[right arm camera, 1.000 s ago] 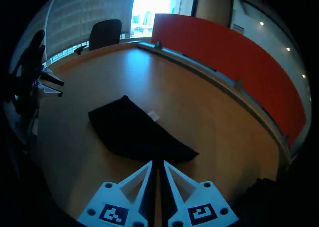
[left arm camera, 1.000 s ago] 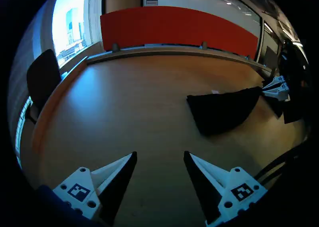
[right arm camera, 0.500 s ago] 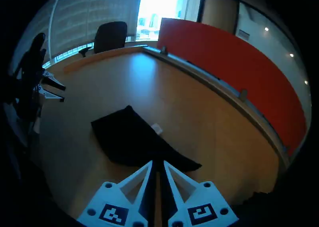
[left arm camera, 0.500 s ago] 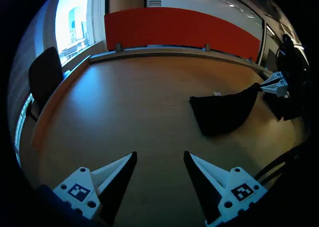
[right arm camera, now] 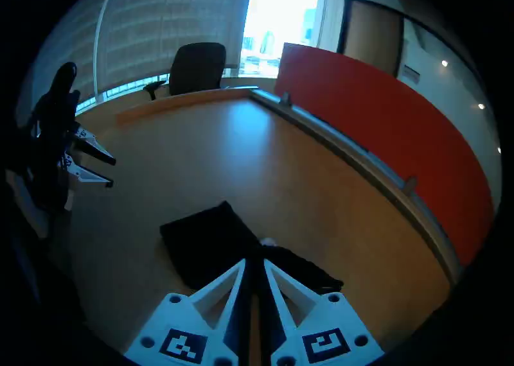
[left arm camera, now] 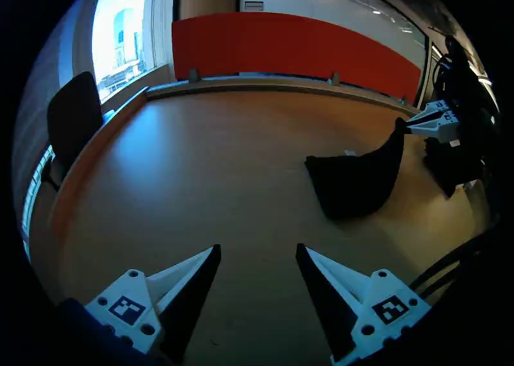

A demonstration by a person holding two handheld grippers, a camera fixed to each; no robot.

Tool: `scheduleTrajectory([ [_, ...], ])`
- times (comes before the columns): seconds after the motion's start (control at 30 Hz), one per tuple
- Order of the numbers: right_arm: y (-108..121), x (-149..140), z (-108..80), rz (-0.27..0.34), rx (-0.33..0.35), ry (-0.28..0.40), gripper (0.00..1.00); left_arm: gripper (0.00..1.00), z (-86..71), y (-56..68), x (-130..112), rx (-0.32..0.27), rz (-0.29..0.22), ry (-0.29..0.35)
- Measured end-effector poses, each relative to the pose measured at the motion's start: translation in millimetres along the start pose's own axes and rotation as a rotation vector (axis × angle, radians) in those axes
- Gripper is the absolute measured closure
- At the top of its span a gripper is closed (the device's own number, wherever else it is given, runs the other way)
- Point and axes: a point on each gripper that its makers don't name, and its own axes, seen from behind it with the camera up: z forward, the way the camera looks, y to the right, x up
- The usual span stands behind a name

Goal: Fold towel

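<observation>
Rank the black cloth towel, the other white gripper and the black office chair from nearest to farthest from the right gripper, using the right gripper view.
1. Black cloth towel: pinched in the right gripper, straight ahead.
2. White left gripper: off to the left, mid-distance.
3. Black office chair: far end, upper centre.

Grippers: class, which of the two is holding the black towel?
The right gripper: its fingers are shut on a raised corner of the towel. The left gripper is open over the table, apart from the towel.
</observation>
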Motion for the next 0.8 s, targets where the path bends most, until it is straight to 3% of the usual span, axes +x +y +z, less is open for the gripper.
scheduleTrajectory([
  [0.4,-32,17,30.4,-0.028,0.078,-0.009,0.95,0.14,-4.8,4.4,-1,-0.013,-0.018,0.011],
  [0.8,-98,9,86.6,0.006,0.204,-0.059,0.95,0.14,-12.8,-1.5,-3,-0.009,-0.036,0.021],
])
